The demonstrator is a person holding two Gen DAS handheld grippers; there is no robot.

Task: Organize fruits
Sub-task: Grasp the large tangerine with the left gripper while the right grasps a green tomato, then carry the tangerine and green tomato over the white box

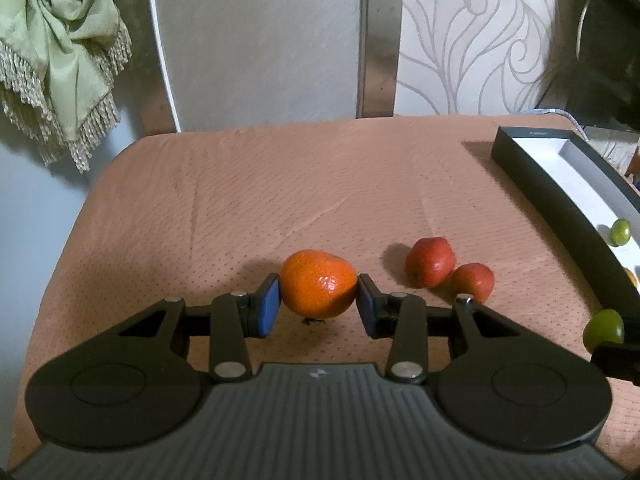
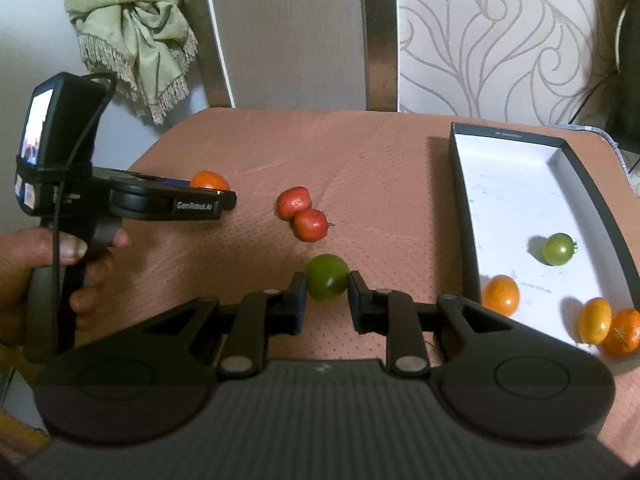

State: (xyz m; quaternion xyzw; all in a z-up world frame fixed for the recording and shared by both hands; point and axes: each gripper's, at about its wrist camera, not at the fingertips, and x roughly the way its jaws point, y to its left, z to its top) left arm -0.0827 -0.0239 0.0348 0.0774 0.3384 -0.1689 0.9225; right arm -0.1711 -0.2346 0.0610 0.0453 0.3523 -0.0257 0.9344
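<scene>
My left gripper (image 1: 318, 304) is shut on an orange mandarin (image 1: 318, 289), its blue pads pressing both sides, just above the brown cushion (image 1: 224, 200). My right gripper (image 2: 327, 300) is shut on a green tomato (image 2: 327, 277), held above the cushion. Two red fruits (image 2: 302, 213) lie together on the cushion; in the left wrist view the red pair (image 1: 446, 269) is right of the mandarin. A dark box (image 2: 464, 184) with a white floor at the right holds a green tomato (image 2: 559, 249) and three orange fruits (image 2: 500, 295). The held green tomato (image 1: 603, 328) also shows at the left view's right edge.
The left gripper's body (image 2: 132, 196) and the person's hand (image 2: 60, 264) on its handle fill the left of the right wrist view. A chair back (image 1: 260, 40) rises behind the cushion. A green fringed cloth (image 1: 60, 52) hangs at upper left. Patterned wallpaper (image 2: 500, 40) is behind.
</scene>
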